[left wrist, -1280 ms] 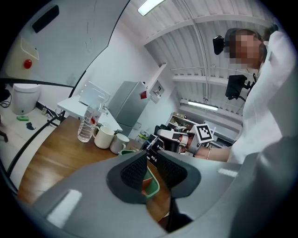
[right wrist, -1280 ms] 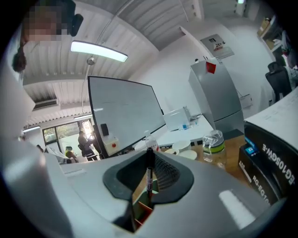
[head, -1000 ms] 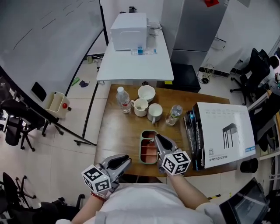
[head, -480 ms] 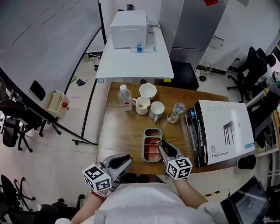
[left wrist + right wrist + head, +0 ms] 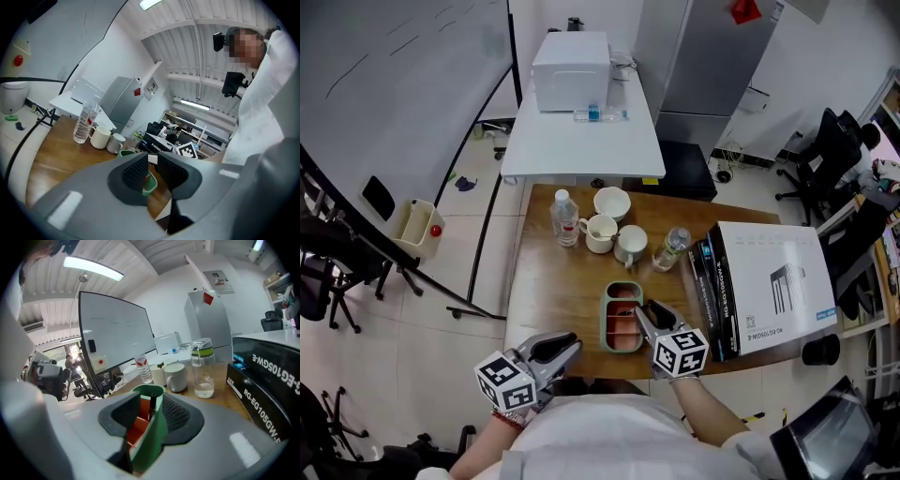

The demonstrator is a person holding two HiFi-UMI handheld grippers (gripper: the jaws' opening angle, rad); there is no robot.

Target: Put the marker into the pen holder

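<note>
A green pen holder (image 5: 607, 321) with reddish compartments lies on the wooden table (image 5: 558, 291) near its front edge. My right gripper (image 5: 645, 308) is at the holder's right side. In the right gripper view its jaws have just been opening and stand wide apart, with the holder's green wall (image 5: 158, 430) between them. The black marker (image 5: 152, 405) rests inside the holder, free of the pads. My left gripper (image 5: 567, 343) hovers at the table's front edge, left of the holder. Its pads (image 5: 136, 172) are a narrow gap apart with nothing between them.
Behind the holder stand a water bottle (image 5: 563, 216), two mugs (image 5: 600, 230) (image 5: 630, 243), a bowl (image 5: 612, 200) and a glass bottle (image 5: 672, 247). Flat boxes (image 5: 773, 286) fill the table's right side. A white table (image 5: 577, 136) sits beyond.
The right gripper's jaws have spread apart and it has sunk a little toward the holder. The marker now lies in the holder. The left gripper has stayed put.
</note>
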